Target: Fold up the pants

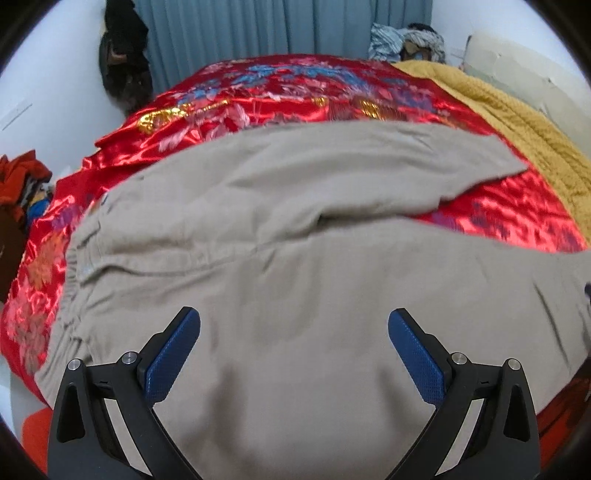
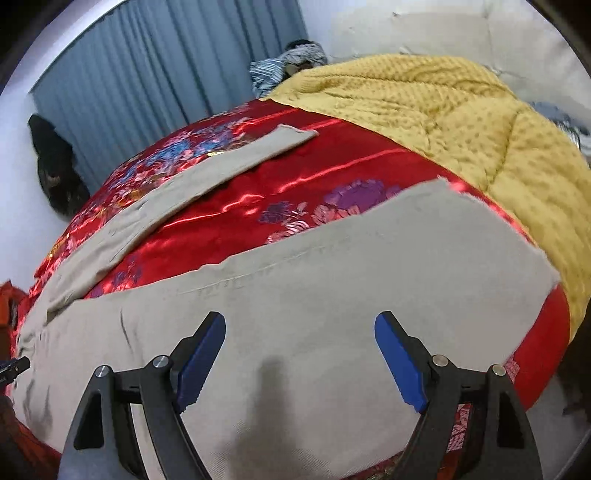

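Observation:
Beige pants (image 1: 295, 266) lie spread on a red satin floral bedspread (image 1: 258, 99), waistband at the left, the two legs running right and splayed apart. My left gripper (image 1: 294, 325) is open and empty just above the seat of the pants. In the right wrist view the near leg (image 2: 332, 280) fills the foreground and the far leg (image 2: 184, 188) lies apart across the red bedspread (image 2: 295, 166). My right gripper (image 2: 300, 328) is open and empty just above the near leg, close to its cuff end.
A mustard yellow quilted blanket (image 2: 461, 122) is bunched on the bed's right side. Grey-blue curtains (image 1: 258, 33) hang behind. A dark garment (image 1: 125, 62) hangs at the wall. Striped clothes (image 2: 288, 62) lie at the bed's far end. Orange clothes (image 1: 22, 177) sit at the left.

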